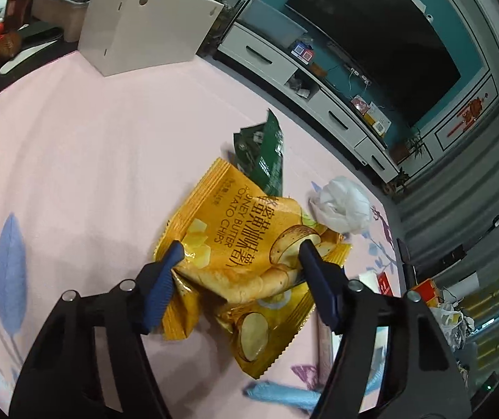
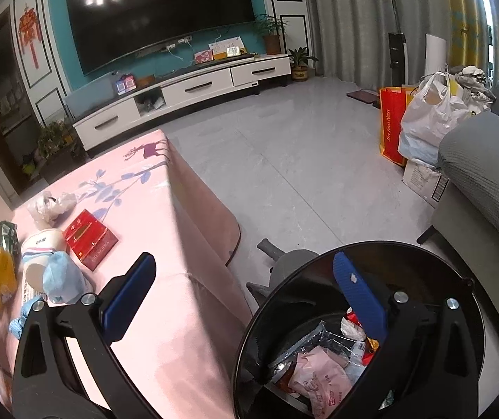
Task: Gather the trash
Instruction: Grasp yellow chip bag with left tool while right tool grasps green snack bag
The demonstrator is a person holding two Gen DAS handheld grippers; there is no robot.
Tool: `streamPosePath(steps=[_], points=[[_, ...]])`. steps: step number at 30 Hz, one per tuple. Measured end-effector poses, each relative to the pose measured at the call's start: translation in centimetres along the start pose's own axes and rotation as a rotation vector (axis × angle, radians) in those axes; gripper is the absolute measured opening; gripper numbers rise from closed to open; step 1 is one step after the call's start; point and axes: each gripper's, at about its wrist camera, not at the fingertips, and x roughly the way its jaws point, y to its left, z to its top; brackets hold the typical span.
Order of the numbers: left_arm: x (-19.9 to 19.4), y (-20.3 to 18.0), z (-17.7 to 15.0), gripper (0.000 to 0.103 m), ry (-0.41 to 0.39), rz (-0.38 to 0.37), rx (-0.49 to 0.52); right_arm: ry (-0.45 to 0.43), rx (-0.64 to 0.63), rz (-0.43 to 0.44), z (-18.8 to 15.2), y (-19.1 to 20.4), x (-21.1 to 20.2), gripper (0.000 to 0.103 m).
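On the pink floral tablecloth (image 1: 92,160), left gripper (image 1: 240,249) straddles a crumpled yellow foil potato-chip bag (image 1: 235,230), blue pads pressing both sides and buckling it. Green foil wrapper (image 1: 263,153) just behind; white crumpled tissue (image 1: 343,209) to the right. Right gripper (image 2: 246,272) hangs wide open, holding nothing, one finger over the table edge, the other over a round black trash bin (image 2: 319,272) with wrappers inside.

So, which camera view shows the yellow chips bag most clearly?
The left wrist view shows it best: the yellow chips bag fills the centre, its print is readable, and the left gripper has its blue fingers pressing into both sides of the bag. The right wrist view shows only a small yellow sliver at the left edge.
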Motion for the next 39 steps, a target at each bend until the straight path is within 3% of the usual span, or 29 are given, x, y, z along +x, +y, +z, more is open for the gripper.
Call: streamPosePath(steps=[1, 2, 7, 10, 12, 15, 19, 23, 24, 28, 34, 39], points=[[-0.4, 0.0, -0.1, 0.060, -0.003, 0.009, -0.004, 0.003, 0.002, 0.004, 0.1, 0.2, -0.1, 0.099], [-1.5, 0.1, -0.5, 0.059, -0.010, 0.021, -0.019, 0.007, 0.000, 0.008, 0.1, 0.4, -0.1, 0.099], [-6.2, 1.4, -1.4, 0.059, -0.044, 0.004, -0.081, 0.007, -0.077, 0.072, 0.8, 5.2, -1.5, 0.099], [-8.6, 1.7, -0.9, 0.059, -0.099, 0.022, -0.070, 0.051, -0.112, 0.213, 1.6, 10.0, -1.8, 0.099], [-9.9, 2.1, -0.4, 0.059, -0.162, 0.086, -0.059, 0.118, -0.161, 0.370, 2.2, 15.2, -1.5, 0.099], [-10.7, 3.2, 0.1, 0.059, -0.185, 0.115, -0.081, 0.193, -0.226, 0.500, 2.8, 22.3, -0.5, 0.098], [-10.8, 4.9, 0.6, 0.059, -0.181, 0.112, -0.141, 0.267, -0.326, 0.554, 2.4, 32.1, 2.5, 0.081], [-11.4, 6.2, 1.0, 0.059, -0.192, 0.136, -0.162, 0.412, -0.345, 0.560, 0.9, 39.0, 7.8, 0.059], [-11.3, 6.4, 1.0, 0.059, -0.193, 0.139, -0.166, 0.455, -0.335, 0.545, 0.4, 40.6, 9.6, 0.057], [-11.0, 7.2, 1.2, 0.059, -0.176, 0.137, -0.185, 0.478, -0.335, 0.499, -0.9, 42.7, 11.6, 0.050], [-10.9, 6.7, 1.0, 0.059, -0.175, 0.144, -0.169, 0.454, -0.371, 0.490, -1.1, 42.4, 11.4, 0.027], [-11.1, 5.6, 0.8, 0.059, -0.181, 0.134, -0.134, 0.388, -0.341, 0.544, 0.4, 39.1, 7.7, 0.026]])
